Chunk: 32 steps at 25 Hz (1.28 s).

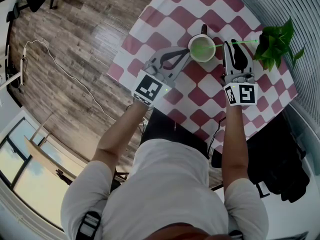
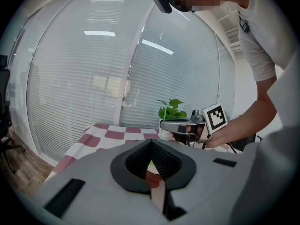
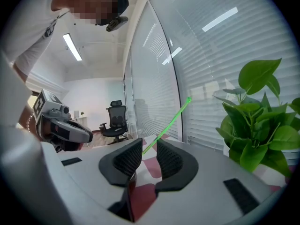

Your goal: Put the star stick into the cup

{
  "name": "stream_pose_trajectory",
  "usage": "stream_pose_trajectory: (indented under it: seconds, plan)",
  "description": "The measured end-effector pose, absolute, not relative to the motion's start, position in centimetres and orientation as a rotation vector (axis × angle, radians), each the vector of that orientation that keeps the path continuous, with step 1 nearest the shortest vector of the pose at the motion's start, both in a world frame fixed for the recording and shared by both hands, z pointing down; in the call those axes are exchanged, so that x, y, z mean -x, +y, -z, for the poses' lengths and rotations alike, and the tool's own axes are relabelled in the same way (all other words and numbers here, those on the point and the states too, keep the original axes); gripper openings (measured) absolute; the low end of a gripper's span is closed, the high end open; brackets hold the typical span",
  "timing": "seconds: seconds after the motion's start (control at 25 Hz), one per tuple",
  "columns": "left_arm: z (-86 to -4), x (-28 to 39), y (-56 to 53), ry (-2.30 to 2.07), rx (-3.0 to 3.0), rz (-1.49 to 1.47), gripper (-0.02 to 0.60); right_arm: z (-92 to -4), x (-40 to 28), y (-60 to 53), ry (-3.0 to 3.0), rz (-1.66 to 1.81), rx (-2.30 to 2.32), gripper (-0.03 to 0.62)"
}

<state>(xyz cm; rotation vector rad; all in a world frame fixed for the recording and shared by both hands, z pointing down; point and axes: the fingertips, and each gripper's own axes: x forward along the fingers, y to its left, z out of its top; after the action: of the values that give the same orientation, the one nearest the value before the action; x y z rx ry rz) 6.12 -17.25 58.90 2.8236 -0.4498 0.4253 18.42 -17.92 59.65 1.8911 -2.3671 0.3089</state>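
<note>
Since the thin bright-green star stick [image 1: 245, 42] already has its lower end inside the round white cup with the green inside [image 1: 210, 58], leaning out over the rim towards the leafy green potted plant [image 1: 272, 44], what is left looks to me like the letting go and the getting clear. The right hand-held gripper [image 3: 150, 144] grips nothing. Its two black ribbed pads stand apart and the stick runs up through the gap between them, close to the left pad but not pinched. The left hand-held gripper [image 1: 188, 53] has its jaw tips together, right against the cup's left side on the red-and-white chequered table [image 1: 170, 4]. Whether they nip the rim I cannot tell.

To finish well, I would draw the right hand-held gripper back along its own line, low and level, with the jaws wide, so that neither pad drags the stick sideways. The stick leans a long way out, so I reckon a small nudge could lever it off the rim or rock the cup. The pad nearest the stick is the one to watch, and easing away from it first seems wise. The star end sits close to the plant's leaves, so there should be no sweeping outwards that way. The left hand-held gripper does best as a brace beside the cup until the right one is well apart, and can then come away gently itself.
</note>
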Motion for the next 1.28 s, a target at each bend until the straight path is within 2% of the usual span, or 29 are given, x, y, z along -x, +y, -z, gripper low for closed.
stream_pose_trajectory:
  seconds: [0.52,0.92,1.28]
  plan:
    - [-58.7,-5.8,-17.1,-0.452,-2.826,-0.43,0.032,-59.9,-18.8,-18.3,-2.35,-0.361,-1.923,0.104]
    - [-57.8,-5.4,-17.1,-0.455,-2.841,-0.438,0.032,-60.5,-18.9,-18.4,-2.333,-0.428,-1.908,0.153]
    - [-56.3,-5.5,-16.3,-0.445,-2.858,-0.429,0.032,-60.1,-18.9,-16.6,-2.292,-0.435,-1.921,0.158]
